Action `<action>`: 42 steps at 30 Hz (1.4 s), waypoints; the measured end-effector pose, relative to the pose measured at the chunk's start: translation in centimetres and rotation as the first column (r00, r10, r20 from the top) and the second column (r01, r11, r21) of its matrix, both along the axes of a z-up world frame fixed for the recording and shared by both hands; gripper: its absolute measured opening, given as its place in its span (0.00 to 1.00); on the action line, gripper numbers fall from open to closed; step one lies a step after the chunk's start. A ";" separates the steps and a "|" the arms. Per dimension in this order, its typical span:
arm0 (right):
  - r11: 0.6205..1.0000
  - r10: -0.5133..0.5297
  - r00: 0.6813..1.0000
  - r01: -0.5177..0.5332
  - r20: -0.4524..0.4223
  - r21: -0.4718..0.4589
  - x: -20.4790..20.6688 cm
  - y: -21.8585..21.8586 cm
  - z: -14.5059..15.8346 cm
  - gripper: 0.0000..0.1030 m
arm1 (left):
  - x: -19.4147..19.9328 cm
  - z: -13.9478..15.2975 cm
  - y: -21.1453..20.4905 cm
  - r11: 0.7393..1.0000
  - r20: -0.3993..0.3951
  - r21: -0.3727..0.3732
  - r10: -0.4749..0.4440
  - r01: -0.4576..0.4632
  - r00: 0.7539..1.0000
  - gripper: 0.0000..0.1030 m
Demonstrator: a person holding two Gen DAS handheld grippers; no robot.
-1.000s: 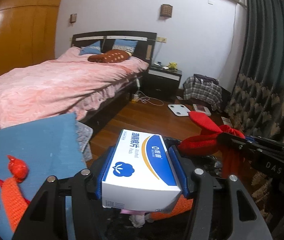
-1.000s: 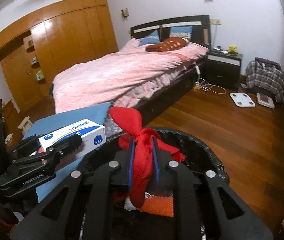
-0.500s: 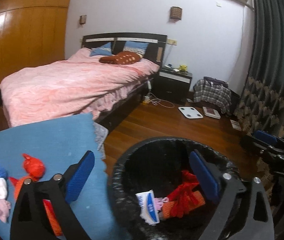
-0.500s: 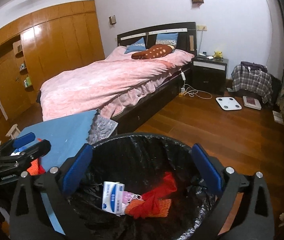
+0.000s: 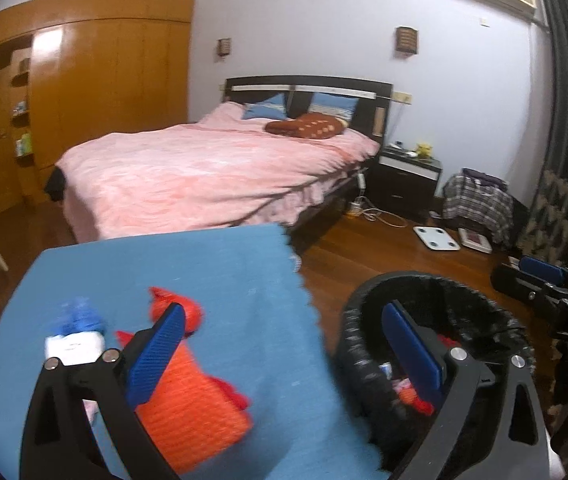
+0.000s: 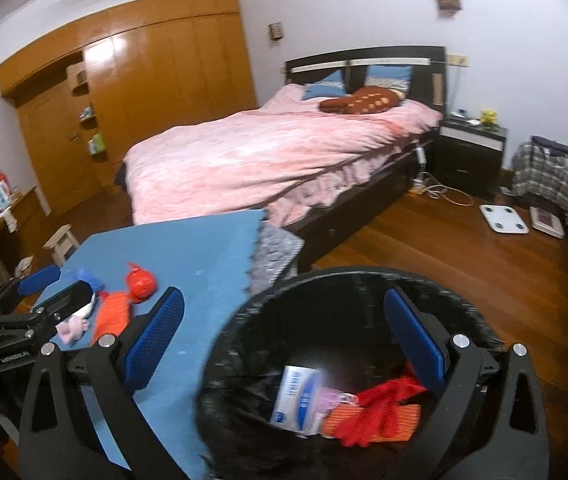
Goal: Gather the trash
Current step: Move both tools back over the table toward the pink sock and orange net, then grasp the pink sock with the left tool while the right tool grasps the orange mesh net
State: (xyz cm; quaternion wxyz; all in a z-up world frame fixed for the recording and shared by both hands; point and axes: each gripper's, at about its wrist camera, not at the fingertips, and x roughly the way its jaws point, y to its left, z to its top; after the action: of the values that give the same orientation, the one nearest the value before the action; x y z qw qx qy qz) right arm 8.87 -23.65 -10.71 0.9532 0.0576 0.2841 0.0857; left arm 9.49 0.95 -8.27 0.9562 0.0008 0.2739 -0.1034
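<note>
Both claws, left [image 5: 284, 354] and right [image 6: 284, 338], have just sprung wide, empty, by the black bin [image 6: 323, 280].

A blue mat [image 5: 212, 280] is spread over the table, and on it lie an orange knitted piece [image 5: 188, 408], a red bundle [image 6: 142, 285] and a blue-and-white bundle [image 5: 78, 332]; the black-lined bin [image 6: 323, 280] stands beside it on the wooden floor [image 6: 463, 264]

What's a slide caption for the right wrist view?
Open right tool above the black bin holding a white box and red cloth.
</note>
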 end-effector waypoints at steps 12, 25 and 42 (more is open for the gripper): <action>0.987 0.158 0.987 -0.158 -0.004 -0.013 2.0 9.6 -1.1 0.95 | -2.0 -2.6 8.6 0.982 -0.016 0.056 0.184 -0.182 0.983 0.94; 0.964 0.261 0.963 -0.264 -0.064 -0.041 3.6 16.8 -5.1 0.95 | -1.6 -7.3 15.9 0.939 -0.107 0.093 0.339 -0.330 0.935 0.88; 0.950 0.297 0.945 -0.306 -0.134 -0.054 5.3 19.2 -8.4 0.95 | 1.9 -12.0 18.5 0.947 -0.236 0.058 0.322 -0.317 0.917 0.70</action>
State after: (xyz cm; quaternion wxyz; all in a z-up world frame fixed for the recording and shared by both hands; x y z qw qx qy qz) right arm 14.13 -4.45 -19.07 0.9108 -0.0165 0.3512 0.2163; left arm 11.36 19.44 -20.31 0.9196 -0.0478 0.3858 0.0573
